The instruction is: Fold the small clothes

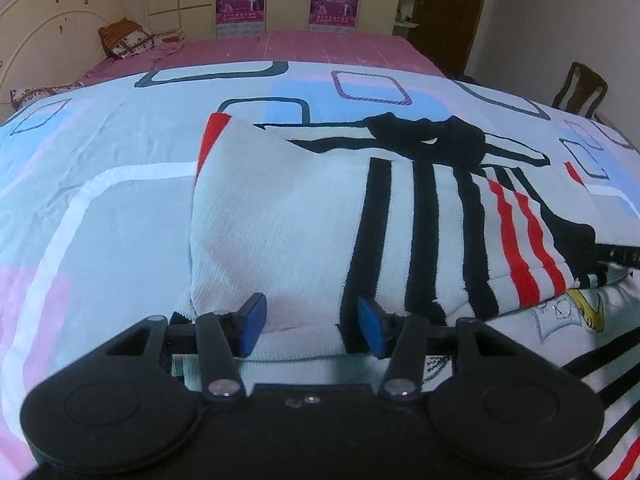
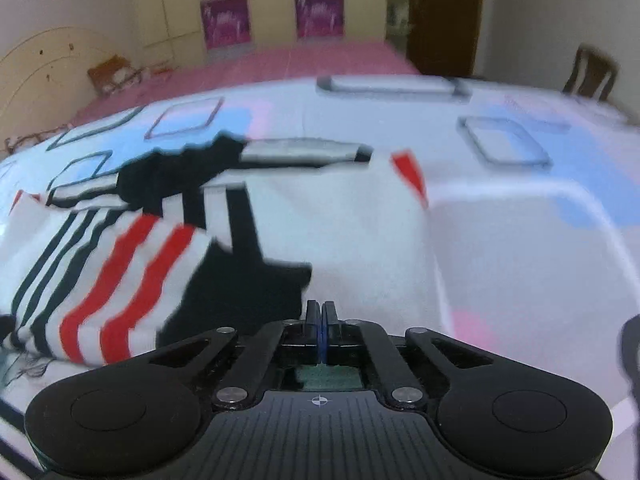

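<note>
A white knit top [image 1: 280,220] with black and red stripes lies partly folded on the patterned bed cover [image 1: 100,184]. Its striped sleeve is laid across the body, and the black collar [image 1: 432,136] is at the far end. My left gripper [image 1: 313,323] is open at the top's near hem, with the white cloth lying between its blue pads [image 1: 253,322] and not pinched. In the right wrist view the same top [image 2: 360,240] is blurred, with the red-striped sleeve [image 2: 120,280] at the left. My right gripper [image 2: 320,328] is shut over the near edge, and no cloth shows between its pads.
A second white garment with a cartoon print [image 1: 560,316] lies under the top at the near right. Beyond the cover are a pink sheet [image 1: 320,46], pillows [image 1: 128,38], a cream headboard [image 1: 44,28] and wardrobes. A wooden chair [image 1: 580,88] stands at the right.
</note>
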